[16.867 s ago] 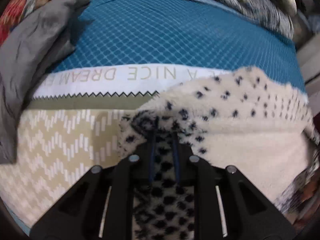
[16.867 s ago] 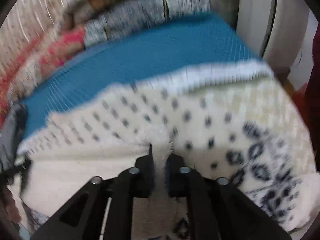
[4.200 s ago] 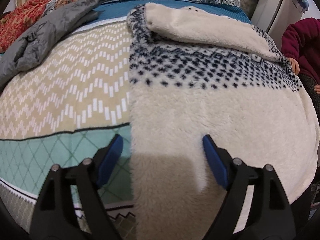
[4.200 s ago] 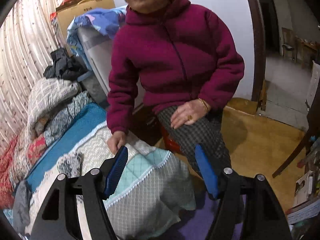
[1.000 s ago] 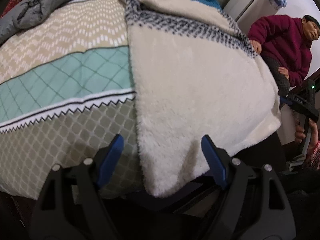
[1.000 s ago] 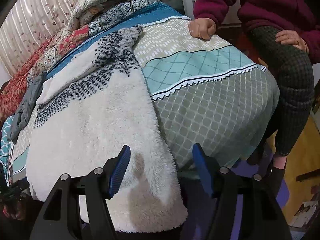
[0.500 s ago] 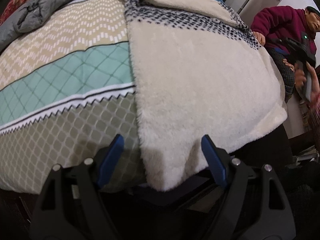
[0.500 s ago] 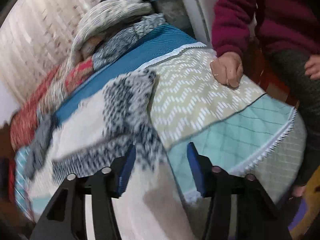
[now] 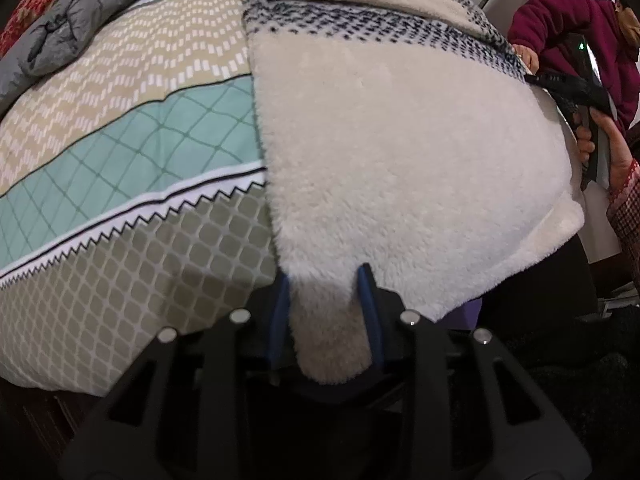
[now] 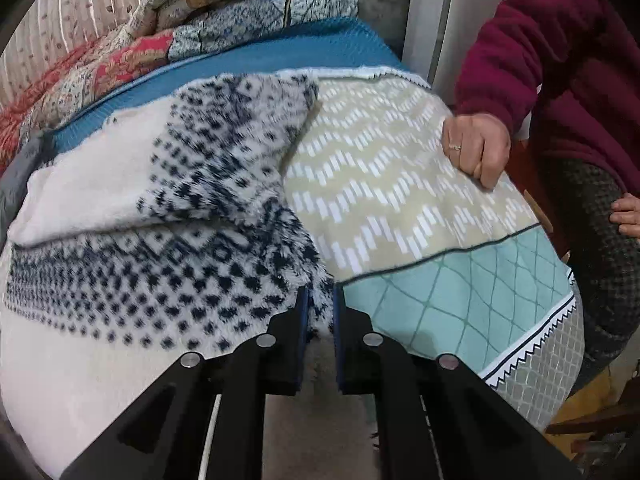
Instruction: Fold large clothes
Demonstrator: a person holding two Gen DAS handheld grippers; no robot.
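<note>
Fleece garment [image 9: 400, 152] lies spread across the bed [image 9: 120, 280], cream pile up, its hem corner hanging just over the bed's near edge.

Nearest: my left gripper [image 9: 326, 312] at that hanging corner. Jaws closing, the cream corner between them; the blue pads look to be touching the pile on both sides, so I count it held.

Further up the garment's side edge: my right gripper [image 10: 319, 312], clenched tight on the navy-patterned band, a pinch of pile squeezed between the pads. In the left view it shows at the garment's far side edge, with my hand [image 9: 600, 148] on its handle.

Beyond, at the head end: a folded-over flap [image 10: 160, 172] of the garment lies on top.

Far side of the bed: a seated person in a maroon top, fist [image 10: 476, 148] resting on the bedcover.

Handling, as I judge it: thick, soft, limp, probably fairly heavy for cloth. Pile compresses, so a shallow bite may slip; take edges and corners deep. It will sag between two grips.
</note>
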